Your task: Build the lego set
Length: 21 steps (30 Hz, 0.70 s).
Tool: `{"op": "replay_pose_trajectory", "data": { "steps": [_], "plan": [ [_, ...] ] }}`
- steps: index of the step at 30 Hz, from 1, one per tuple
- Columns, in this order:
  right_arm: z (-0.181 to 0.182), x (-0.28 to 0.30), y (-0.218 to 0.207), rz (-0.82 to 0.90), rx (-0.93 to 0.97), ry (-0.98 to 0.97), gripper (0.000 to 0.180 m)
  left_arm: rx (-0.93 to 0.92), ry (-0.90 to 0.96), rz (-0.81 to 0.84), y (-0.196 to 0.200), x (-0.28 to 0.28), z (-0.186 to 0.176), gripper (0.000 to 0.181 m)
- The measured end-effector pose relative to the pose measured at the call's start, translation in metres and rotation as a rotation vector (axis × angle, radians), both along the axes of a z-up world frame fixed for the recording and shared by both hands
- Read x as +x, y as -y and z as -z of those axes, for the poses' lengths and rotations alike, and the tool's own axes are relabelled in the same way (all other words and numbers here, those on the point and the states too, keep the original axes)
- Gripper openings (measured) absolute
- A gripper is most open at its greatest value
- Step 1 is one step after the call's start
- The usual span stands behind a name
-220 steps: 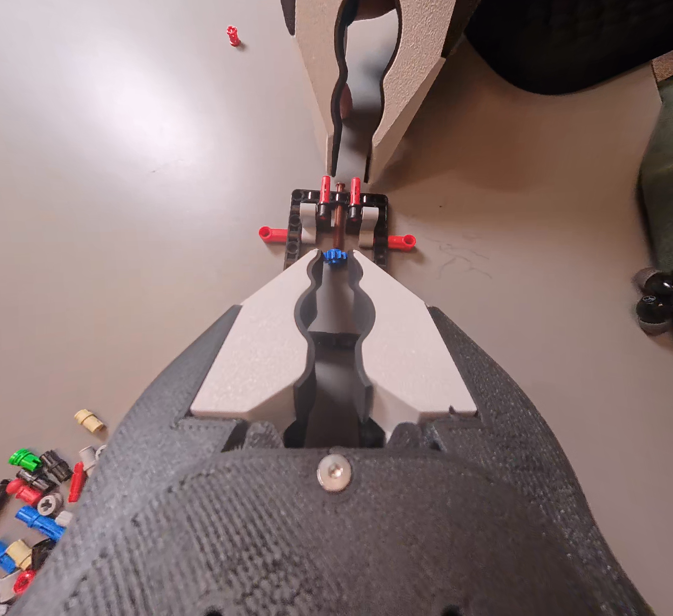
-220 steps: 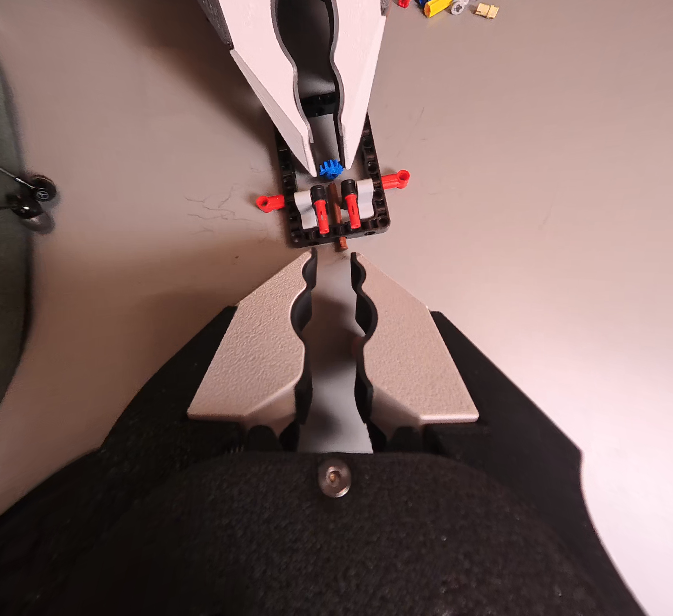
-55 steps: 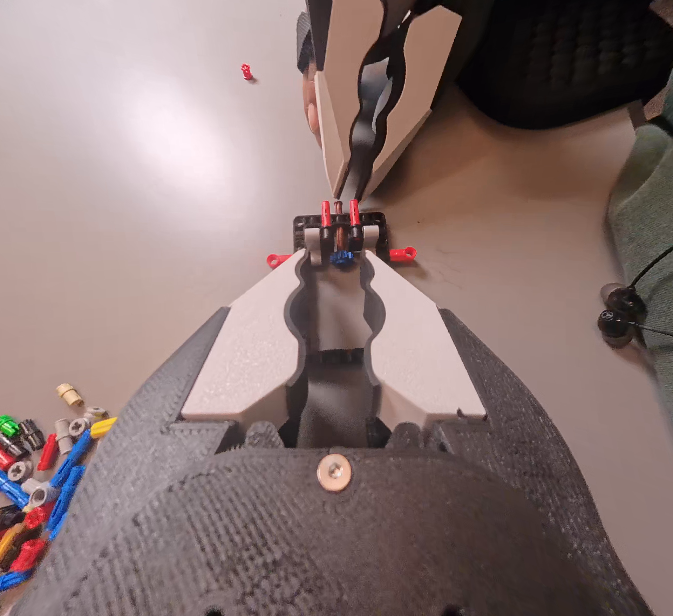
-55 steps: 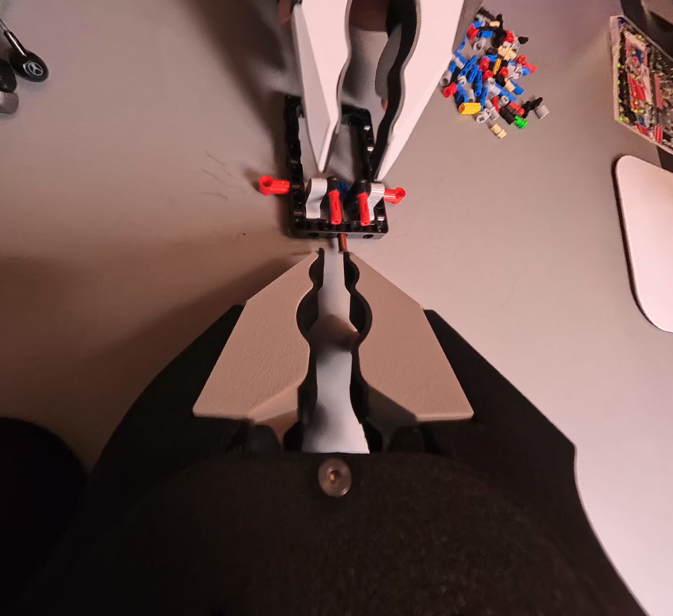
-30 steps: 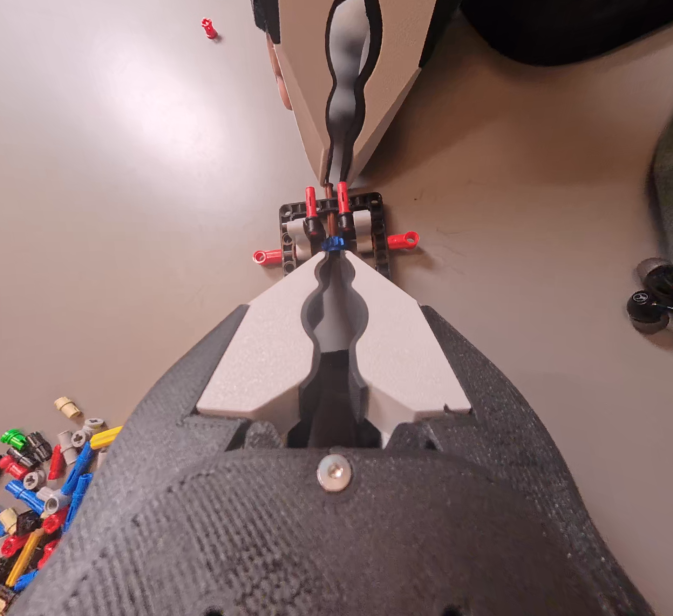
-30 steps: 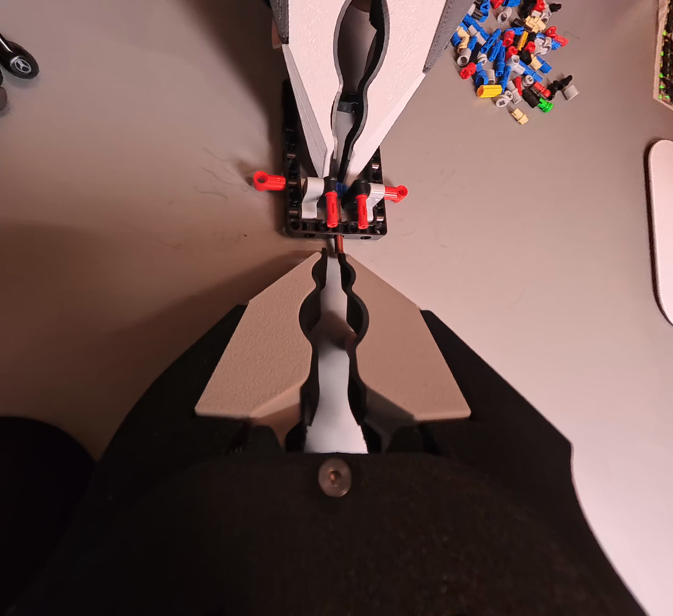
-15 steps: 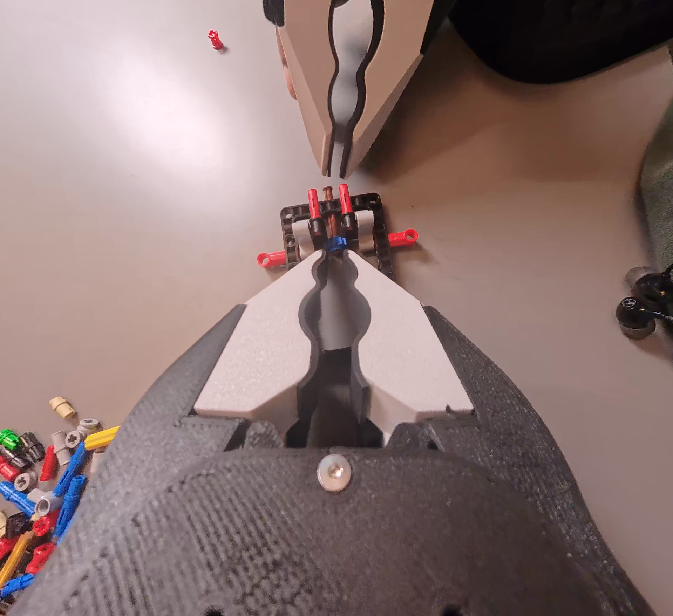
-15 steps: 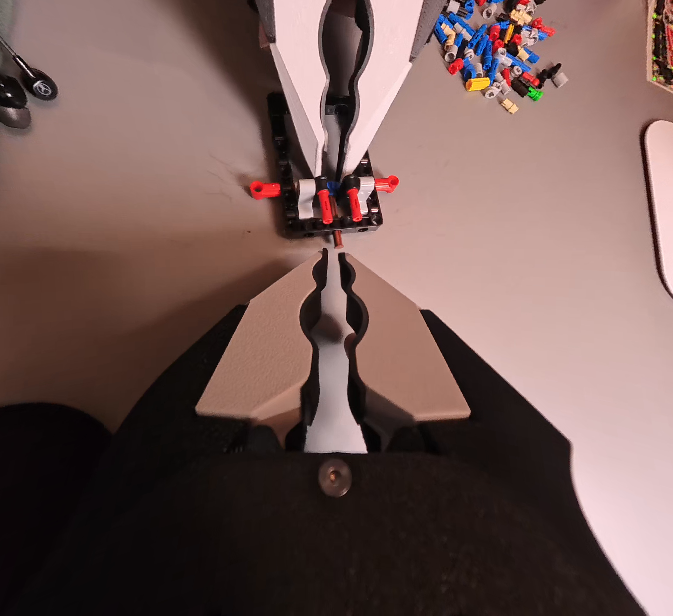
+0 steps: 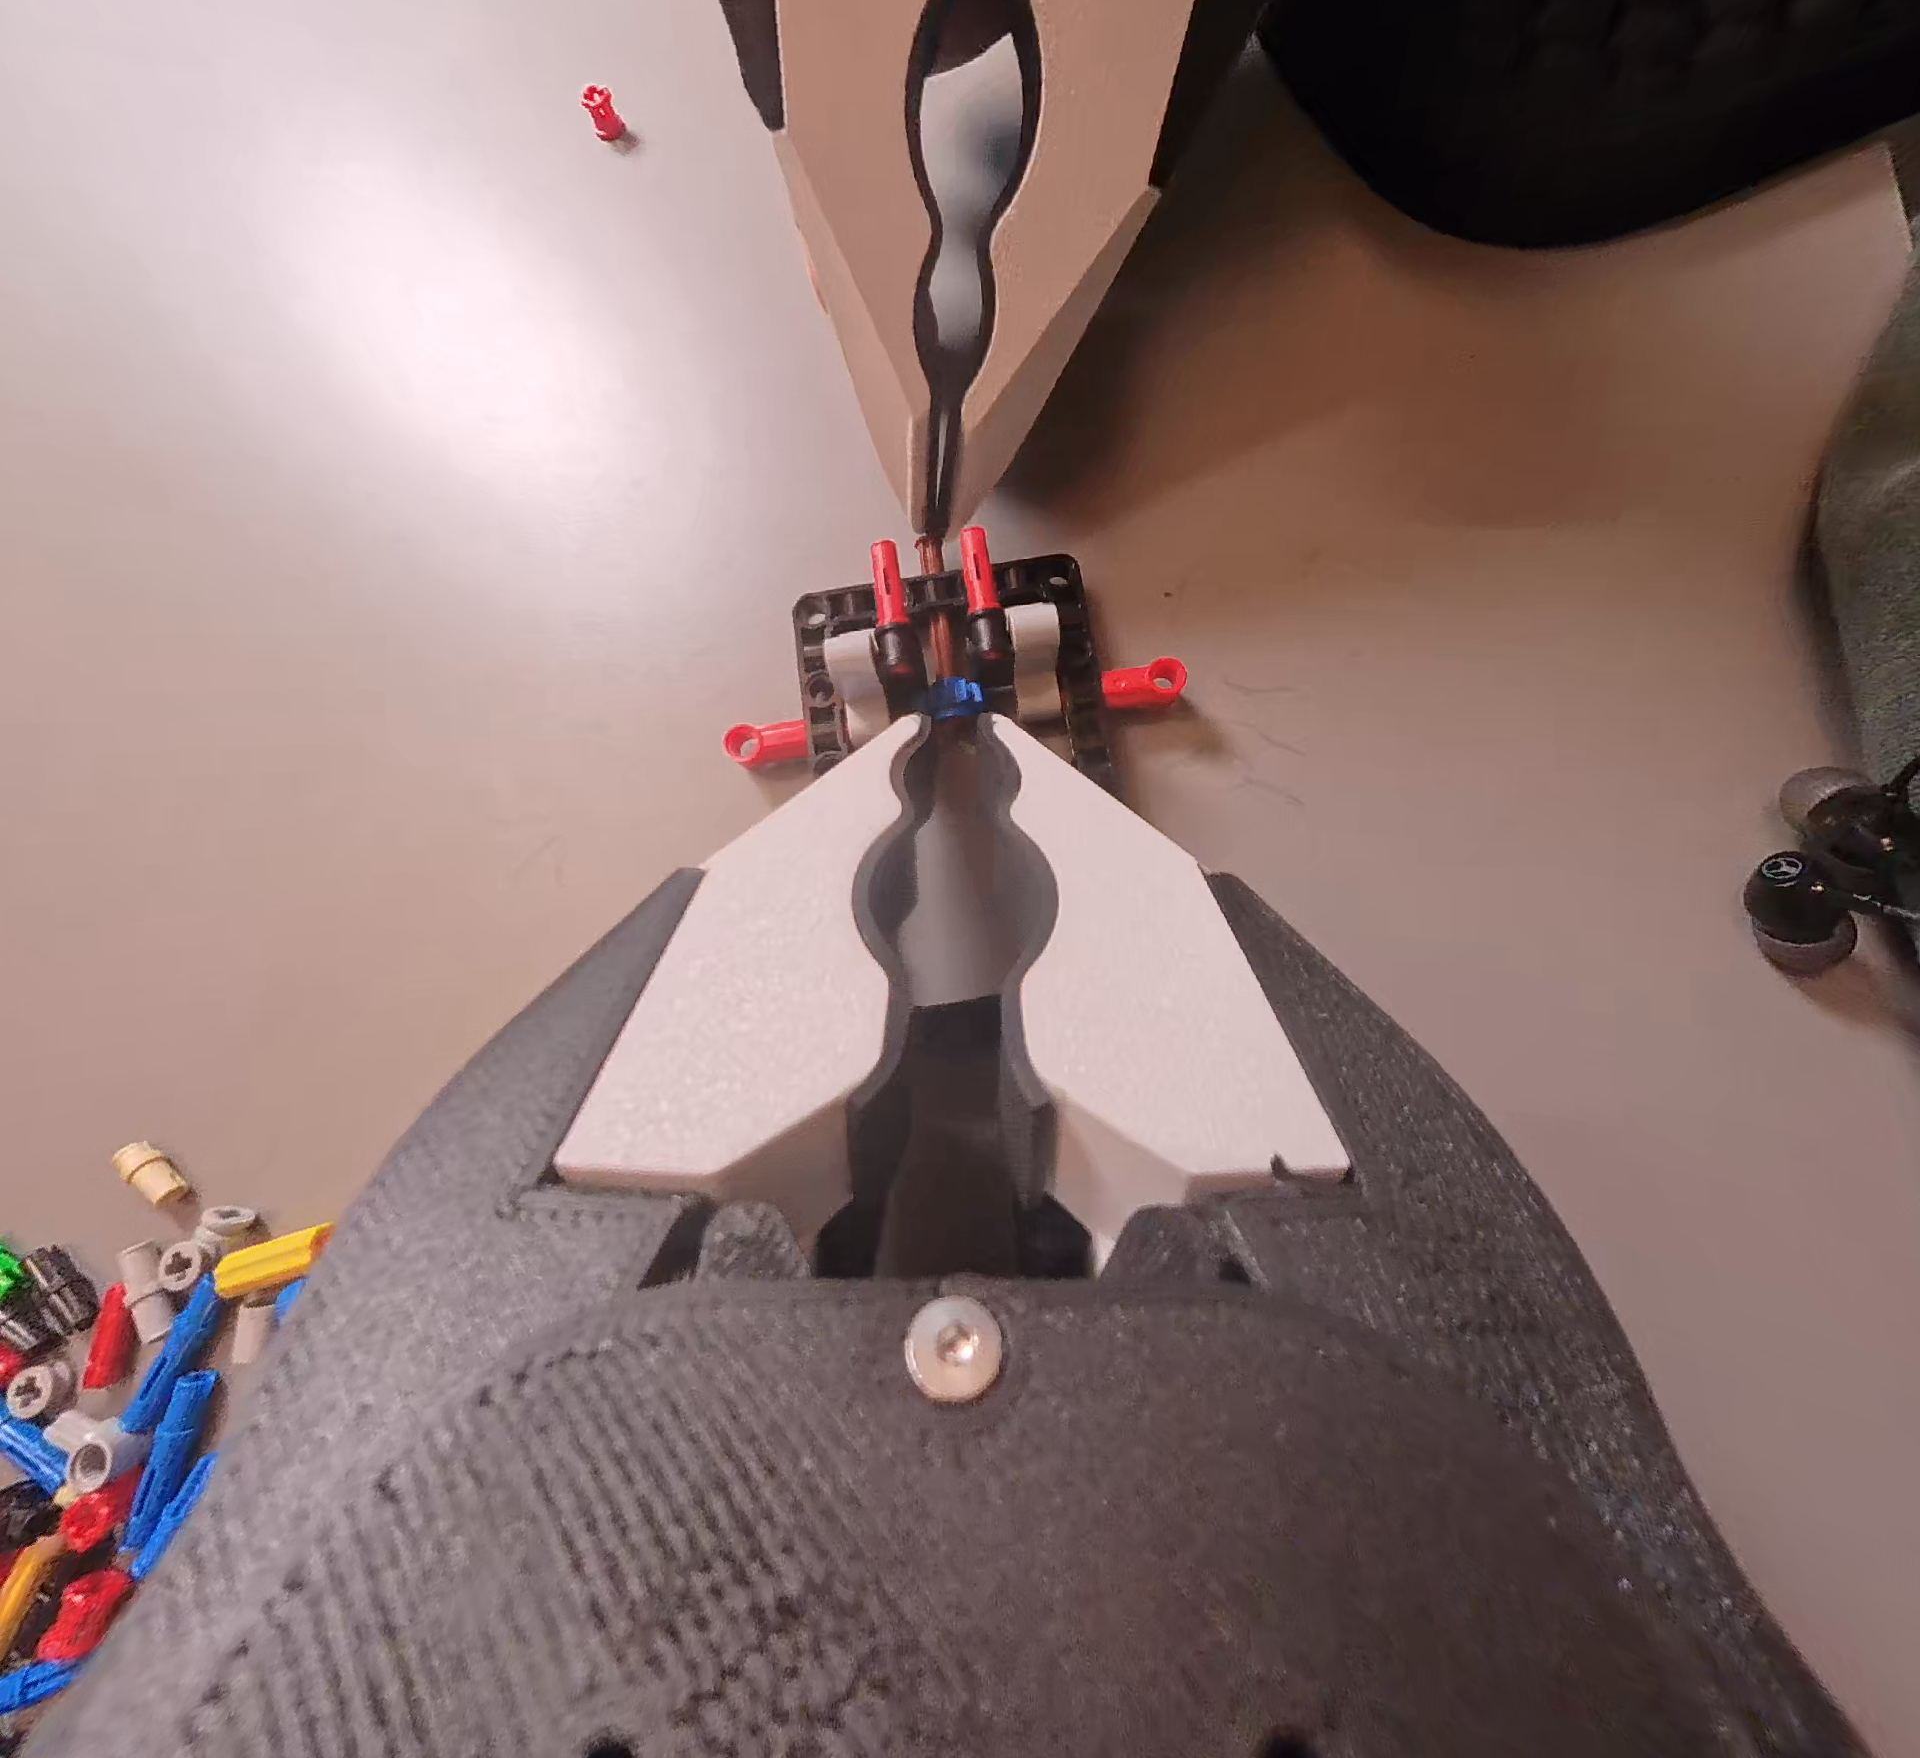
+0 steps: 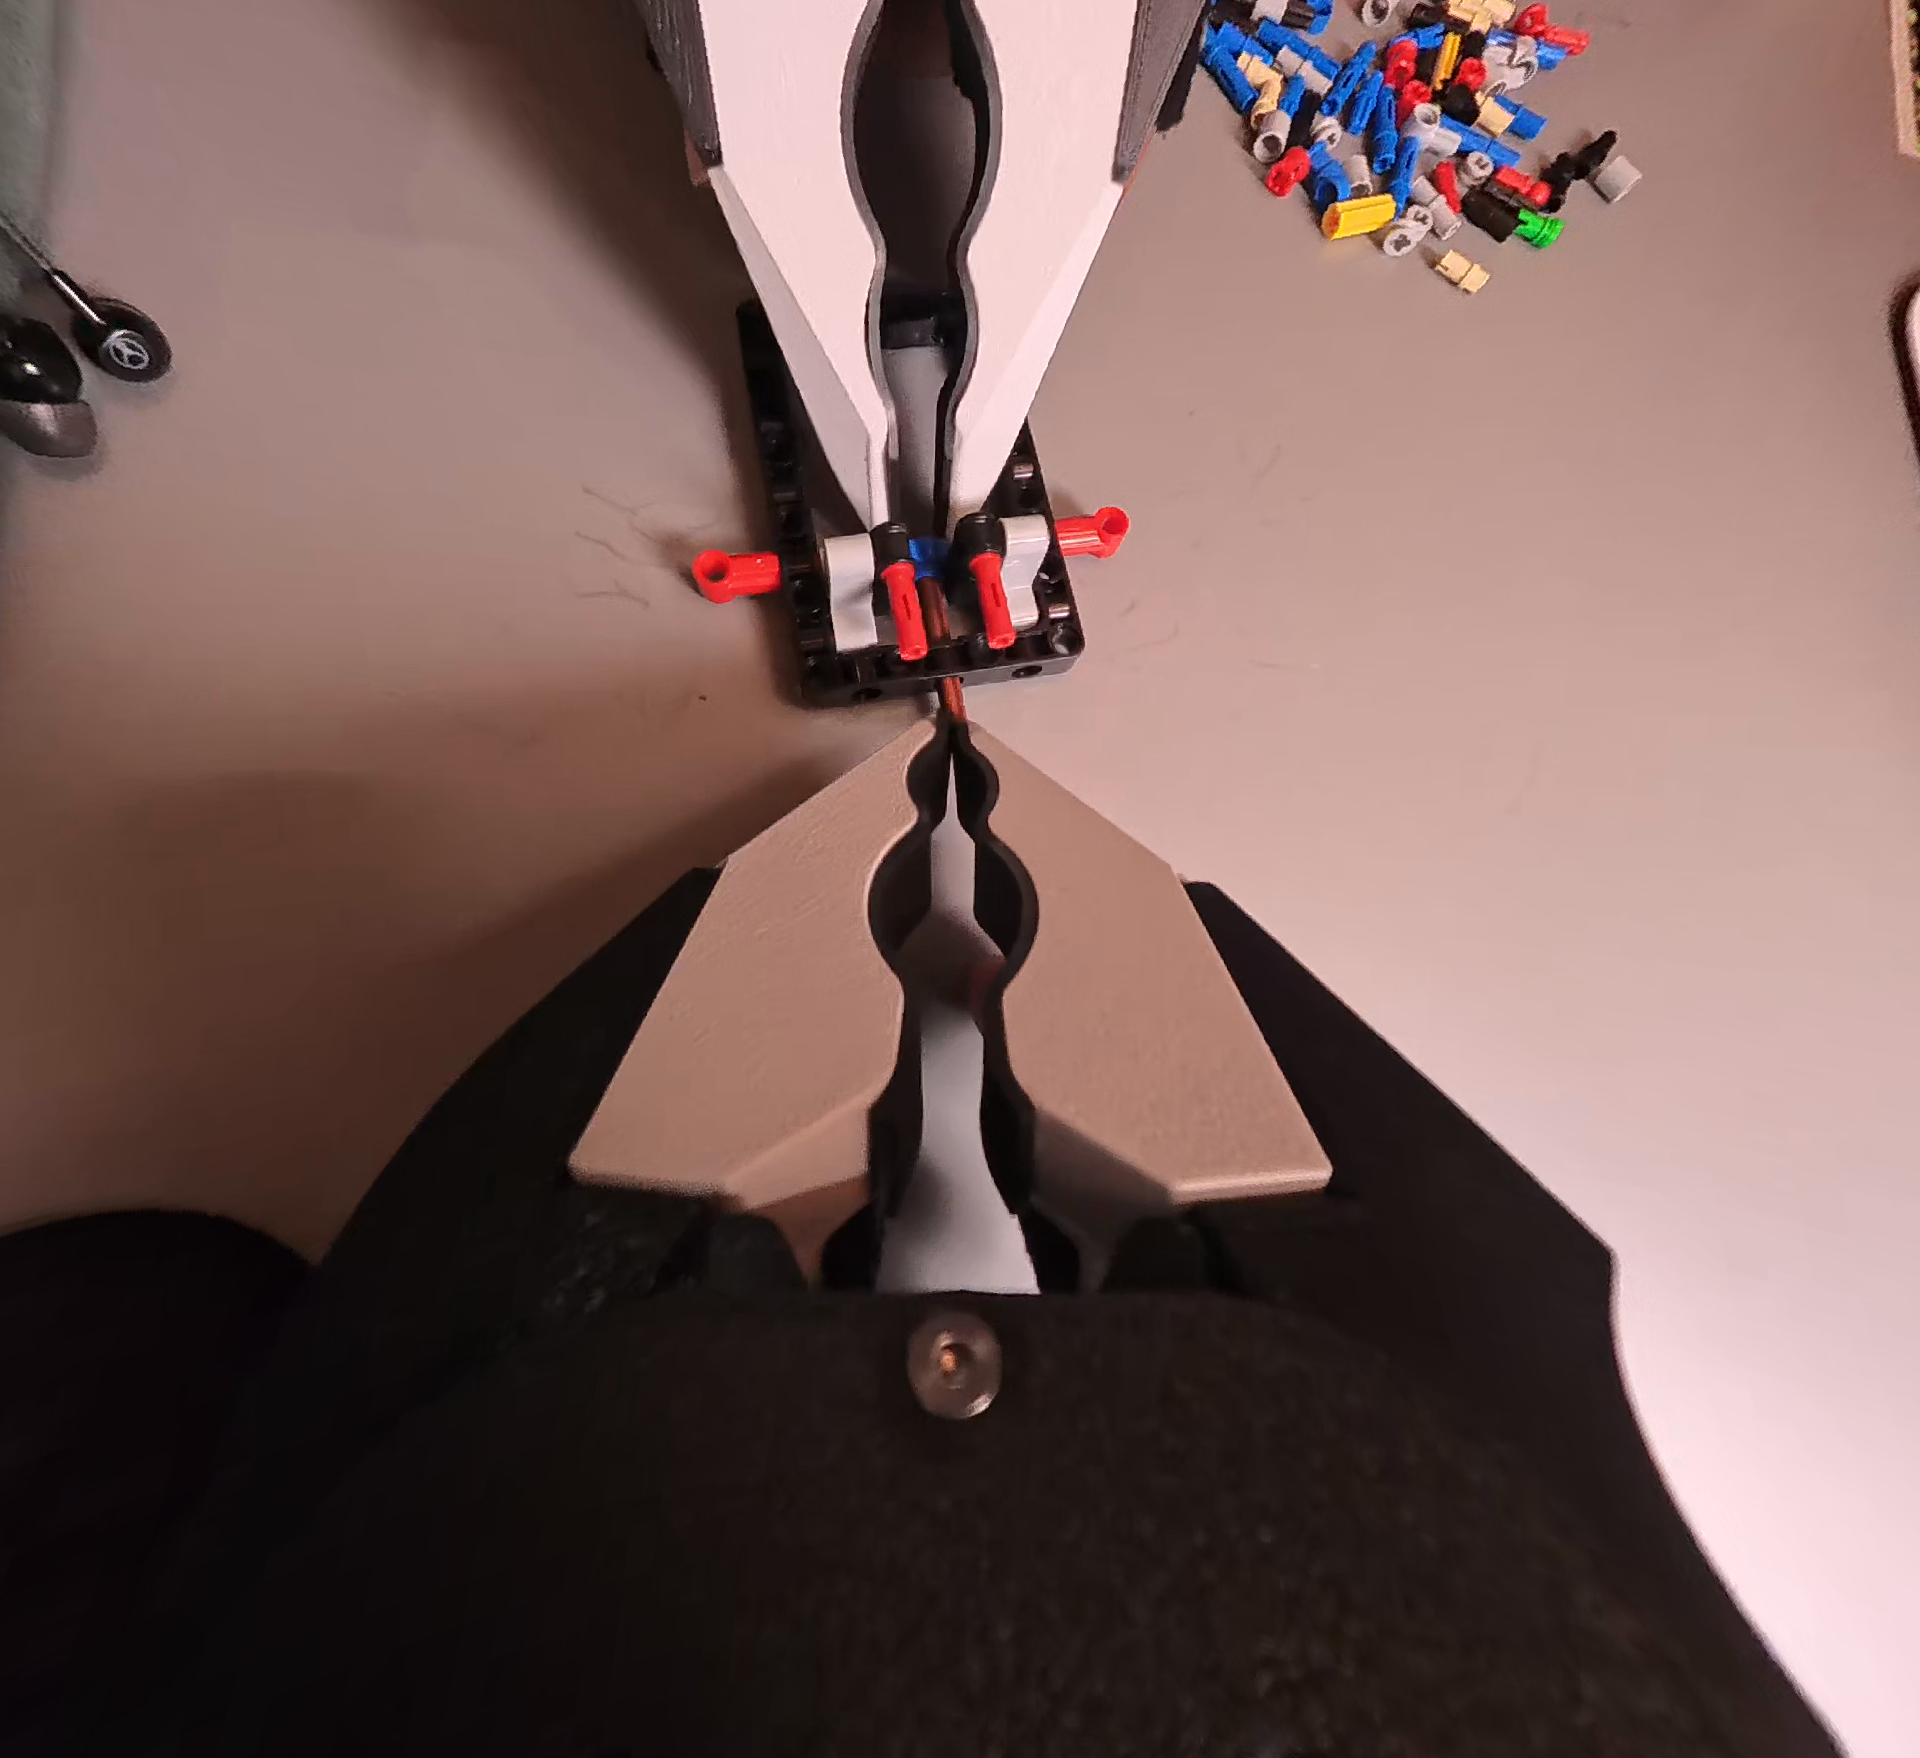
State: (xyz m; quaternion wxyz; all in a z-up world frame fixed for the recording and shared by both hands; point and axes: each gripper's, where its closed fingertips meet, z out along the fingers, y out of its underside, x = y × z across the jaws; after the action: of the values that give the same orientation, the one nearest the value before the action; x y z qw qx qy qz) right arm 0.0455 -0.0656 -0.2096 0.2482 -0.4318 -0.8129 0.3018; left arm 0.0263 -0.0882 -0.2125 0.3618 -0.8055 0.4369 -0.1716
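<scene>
The frame (image 10: 935,565) lies flat on the table (image 10: 1455,773), between your two grippers, which face each other across it. Your right gripper (image 10: 953,737) is clenched on the end of the brown axle (image 10: 940,617) where it sticks out of the frame's near edge; your left gripper (image 9: 951,734), fingers a slit apart, seems to pinch the axle's other end just behind the blue gear (image 9: 954,696) — whether it truly grips cannot be told. Judged step: seating the axle through the gear. Keep the axle in line with the frame's hole and push straight, bracing the gear against the thrust. Two red pins (image 10: 904,607) flank the axle closely — they crowd your fingertips. Red pegs (image 10: 732,570) jut from the frame's sides. The spare-parts pile (image 10: 1403,77) lies well beyond the frame; a stray red pin (image 9: 601,113) and earphones (image 9: 1808,887) lie well clear.
</scene>
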Motion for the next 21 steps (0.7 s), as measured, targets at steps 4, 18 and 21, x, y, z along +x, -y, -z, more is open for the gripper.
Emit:
{"op": "replay_pose_trajectory", "data": {
  "steps": [4,18,21],
  "plan": [
    [0.0011,-0.0002,-0.0006,0.001,0.013,0.010,0.000,0.002,0.001,-0.003,-0.0004,0.0000,0.0006,0.005],
    [0.0016,-0.0014,-0.0012,-0.004,0.035,-0.007,0.000,0.044,-0.028,-0.015,-0.0016,0.0001,0.0007,0.004],
    [0.0017,-0.0016,-0.0019,0.003,0.034,-0.006,0.000,0.048,-0.028,-0.023,-0.0018,0.0001,0.0007,0.005]
  ]
}}
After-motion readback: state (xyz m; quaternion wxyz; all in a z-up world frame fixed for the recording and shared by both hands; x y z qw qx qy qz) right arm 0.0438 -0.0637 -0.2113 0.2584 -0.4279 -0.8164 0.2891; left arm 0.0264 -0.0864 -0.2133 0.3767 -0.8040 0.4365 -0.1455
